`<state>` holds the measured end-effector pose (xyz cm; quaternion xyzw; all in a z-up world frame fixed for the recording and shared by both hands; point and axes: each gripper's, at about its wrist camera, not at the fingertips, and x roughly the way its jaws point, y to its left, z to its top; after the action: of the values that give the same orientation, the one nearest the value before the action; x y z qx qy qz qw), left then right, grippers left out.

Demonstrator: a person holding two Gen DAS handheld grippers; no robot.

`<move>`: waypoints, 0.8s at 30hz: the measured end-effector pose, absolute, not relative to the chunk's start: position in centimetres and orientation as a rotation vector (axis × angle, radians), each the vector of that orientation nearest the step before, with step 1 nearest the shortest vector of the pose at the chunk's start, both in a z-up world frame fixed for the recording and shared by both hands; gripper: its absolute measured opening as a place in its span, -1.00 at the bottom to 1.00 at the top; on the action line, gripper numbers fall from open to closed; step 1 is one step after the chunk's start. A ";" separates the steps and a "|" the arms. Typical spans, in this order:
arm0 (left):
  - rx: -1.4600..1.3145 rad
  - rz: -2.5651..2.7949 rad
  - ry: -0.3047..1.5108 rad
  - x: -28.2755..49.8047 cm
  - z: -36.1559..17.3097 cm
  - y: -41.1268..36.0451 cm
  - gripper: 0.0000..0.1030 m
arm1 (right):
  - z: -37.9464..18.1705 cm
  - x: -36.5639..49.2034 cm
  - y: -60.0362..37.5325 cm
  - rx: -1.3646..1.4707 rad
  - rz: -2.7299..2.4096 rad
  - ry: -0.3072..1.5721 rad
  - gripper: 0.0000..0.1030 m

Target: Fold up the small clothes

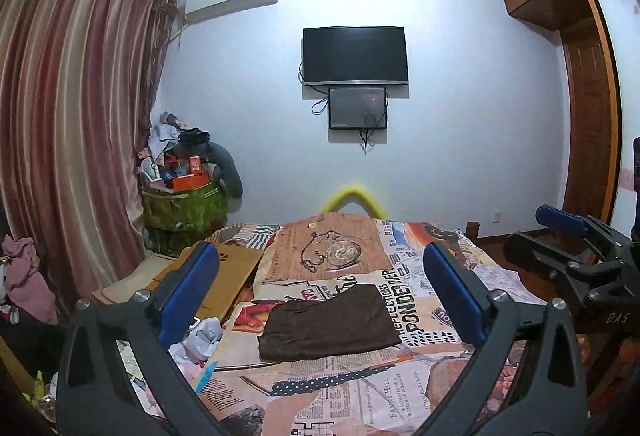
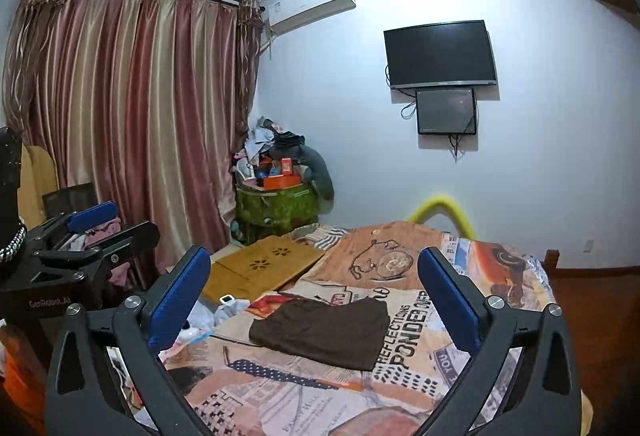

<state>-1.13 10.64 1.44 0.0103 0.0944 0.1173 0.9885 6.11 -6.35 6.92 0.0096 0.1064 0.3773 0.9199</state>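
Observation:
A brown garment (image 1: 330, 324) lies folded into a flat rectangle on the printed bedspread (image 1: 348, 392); it also shows in the right wrist view (image 2: 324, 330). My left gripper (image 1: 320, 300) is open and empty, held above and in front of the garment, with blue pads (image 1: 188, 296) wide apart. My right gripper (image 2: 316, 296) is open and empty, also above the garment. The right gripper shows at the right edge of the left wrist view (image 1: 560, 222), and the left gripper at the left edge of the right wrist view (image 2: 94, 216).
A wooden lap board (image 2: 260, 268) and loose white clothes (image 1: 202, 340) lie on the bed's left side. A green basket piled with clutter (image 1: 184, 204) stands by the curtain (image 1: 68, 124). A TV (image 1: 354, 54) hangs on the far wall. A wardrobe (image 1: 588, 84) stands right.

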 end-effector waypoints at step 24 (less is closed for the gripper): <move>0.001 0.220 0.212 -0.6 1.0 11.1 1.00 | 6.4 5.7 -7.1 0.036 0.765 0.247 1.00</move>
<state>-0.56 11.10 0.95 0.0005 0.1055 0.1095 0.9884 5.72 -7.06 6.39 0.0174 0.1203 0.3723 0.9201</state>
